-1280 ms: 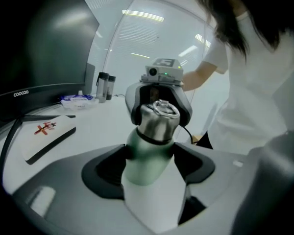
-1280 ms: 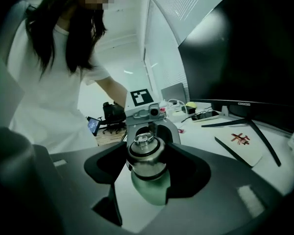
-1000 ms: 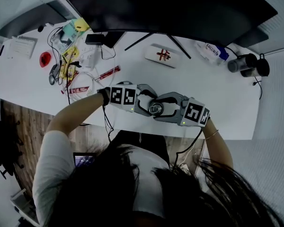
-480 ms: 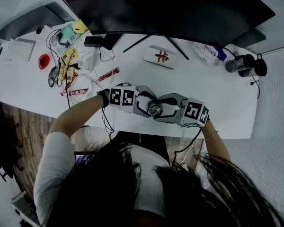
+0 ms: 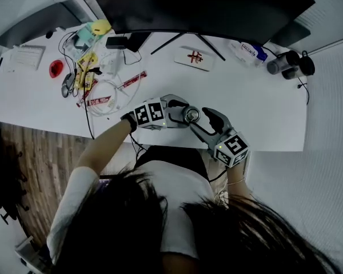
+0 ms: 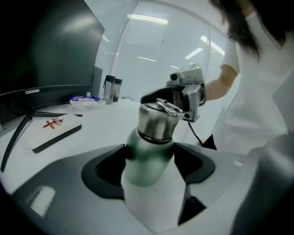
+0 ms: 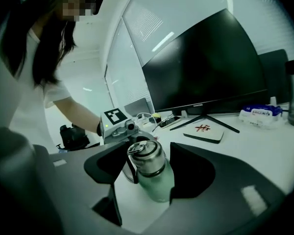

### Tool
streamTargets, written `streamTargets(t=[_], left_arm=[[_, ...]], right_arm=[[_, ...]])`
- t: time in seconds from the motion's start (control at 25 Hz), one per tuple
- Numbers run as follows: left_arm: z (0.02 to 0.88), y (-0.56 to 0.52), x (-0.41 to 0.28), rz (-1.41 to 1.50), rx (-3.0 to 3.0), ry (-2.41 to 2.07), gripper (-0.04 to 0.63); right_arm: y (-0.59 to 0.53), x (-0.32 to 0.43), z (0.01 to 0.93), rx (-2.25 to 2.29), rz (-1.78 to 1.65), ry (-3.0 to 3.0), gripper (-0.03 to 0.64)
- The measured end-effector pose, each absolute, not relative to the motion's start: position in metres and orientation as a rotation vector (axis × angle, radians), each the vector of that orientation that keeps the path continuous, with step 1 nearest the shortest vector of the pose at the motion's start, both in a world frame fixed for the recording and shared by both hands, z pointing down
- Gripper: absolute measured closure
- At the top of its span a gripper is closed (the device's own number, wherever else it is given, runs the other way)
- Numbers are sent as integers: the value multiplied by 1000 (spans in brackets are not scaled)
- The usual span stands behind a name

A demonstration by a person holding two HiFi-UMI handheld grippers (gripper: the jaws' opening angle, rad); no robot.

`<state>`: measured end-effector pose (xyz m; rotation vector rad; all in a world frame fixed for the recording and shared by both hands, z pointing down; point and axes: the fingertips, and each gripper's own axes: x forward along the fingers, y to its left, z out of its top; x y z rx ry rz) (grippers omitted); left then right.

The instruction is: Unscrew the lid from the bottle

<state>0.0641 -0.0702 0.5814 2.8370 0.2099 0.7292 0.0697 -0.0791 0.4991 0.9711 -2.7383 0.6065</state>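
Note:
A green bottle (image 6: 147, 158) with a steel lid (image 6: 157, 119) stands over the white table's (image 5: 263, 113) front edge. My left gripper (image 6: 149, 155) is shut on its green body, one pad on each side. In the head view the lid (image 5: 190, 115) shows from above between the left gripper (image 5: 182, 114) and the right gripper (image 5: 201, 120), which reaches in from the lower right. In the right gripper view the lid (image 7: 146, 158), with its wire ring, sits between the jaws of the right gripper (image 7: 147, 165). A narrow gap shows on each side, so that gripper is open.
A large dark monitor (image 5: 194, 7) on a stand spans the back of the table. A white box with a red mark (image 5: 195, 57) lies behind the bottle. Cables and small items (image 5: 97, 84) clutter the left, two dark cylinders (image 5: 286, 64) the far right.
My right gripper has swung from pointing straight left at the lid to reaching in from the lower right. Bottle and left gripper shifted slightly up the view.

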Motion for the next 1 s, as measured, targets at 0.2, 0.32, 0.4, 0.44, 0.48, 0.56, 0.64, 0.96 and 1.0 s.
streamTargets(t=[0.2, 0.32, 0.4, 0.44, 0.48, 0.56, 0.64, 0.96, 1.0], left_arm=[[581, -68, 63, 667, 2822, -18, 238], [582, -67, 62, 638, 2814, -125, 238], [582, -67, 61, 619, 2808, -175, 238], [582, -67, 62, 610, 2804, -196, 238], [582, -67, 62, 604, 2801, -217, 238], [584, -69, 62, 593, 2795, -252, 238], [585, -68, 61, 589, 2792, -256, 238], [582, -66, 60, 680, 2817, -17, 238], [582, -66, 60, 690, 2818, 24, 238]], right_arm=[[-73, 58, 504, 1220, 584, -2649, 360], [-77, 57, 508, 1347, 571, -2600, 360], [-78, 55, 511, 1387, 562, -2582, 362], [-79, 55, 511, 1403, 553, -2576, 362], [-80, 55, 511, 1420, 544, -2571, 362], [-80, 56, 510, 1442, 527, -2566, 361], [-79, 57, 510, 1416, 521, -2579, 360], [-76, 49, 510, 944, 490, -2727, 359], [-75, 48, 510, 869, 490, -2744, 359]])
